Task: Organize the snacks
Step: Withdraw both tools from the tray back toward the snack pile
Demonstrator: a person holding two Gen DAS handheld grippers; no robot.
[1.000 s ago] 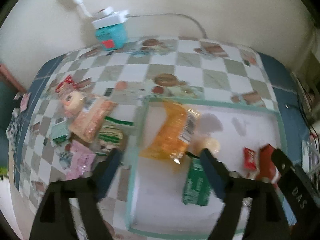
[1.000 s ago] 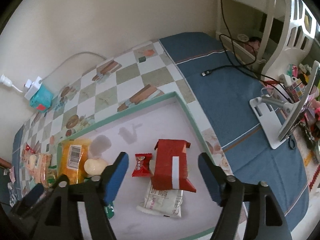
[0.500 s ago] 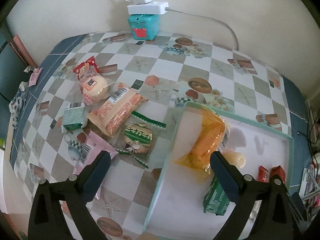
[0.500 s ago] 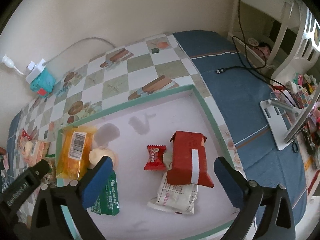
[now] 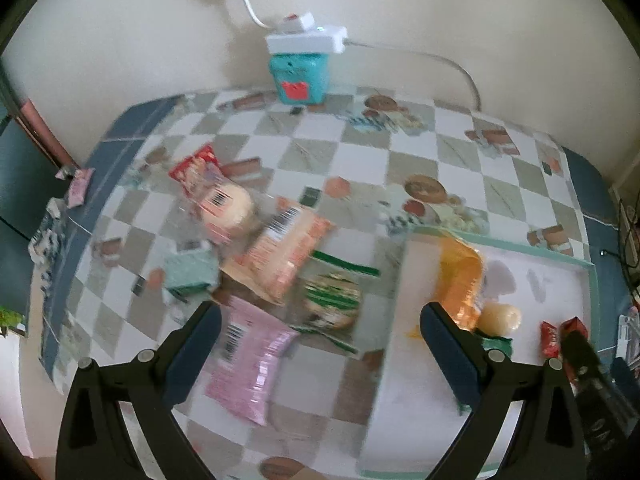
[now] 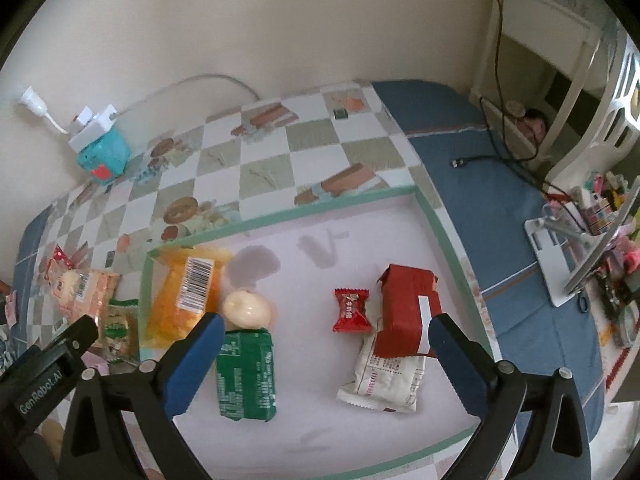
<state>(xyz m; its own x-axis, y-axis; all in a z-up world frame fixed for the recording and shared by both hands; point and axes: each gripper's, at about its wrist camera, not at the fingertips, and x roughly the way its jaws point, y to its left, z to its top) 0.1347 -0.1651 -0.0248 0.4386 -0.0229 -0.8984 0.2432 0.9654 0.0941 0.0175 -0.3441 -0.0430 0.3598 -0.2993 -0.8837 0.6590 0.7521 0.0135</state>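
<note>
Both my grippers are spread wide and carry nothing: my left gripper [image 5: 320, 344] hangs over the loose pile, my right gripper [image 6: 322, 340] over the tray [image 6: 280, 220]. Six snacks already lie inside the tray: the orange bag [image 6: 186, 292], a pale round bun [image 6: 248, 310], the green pack [image 6: 246, 376], a small red candy [image 6: 351, 310], the red box [image 6: 406, 312] and a white packet [image 6: 384, 380] under it. Left out on the checkered worktop [image 5: 360, 160] are the pink packet [image 5: 248, 364], green-striped packet [image 5: 332, 300], peach bag [image 5: 284, 248], mint box [image 5: 190, 270], wrapped bun [image 5: 228, 208] and red packet [image 5: 192, 168]. By my count, I am about halfway
</note>
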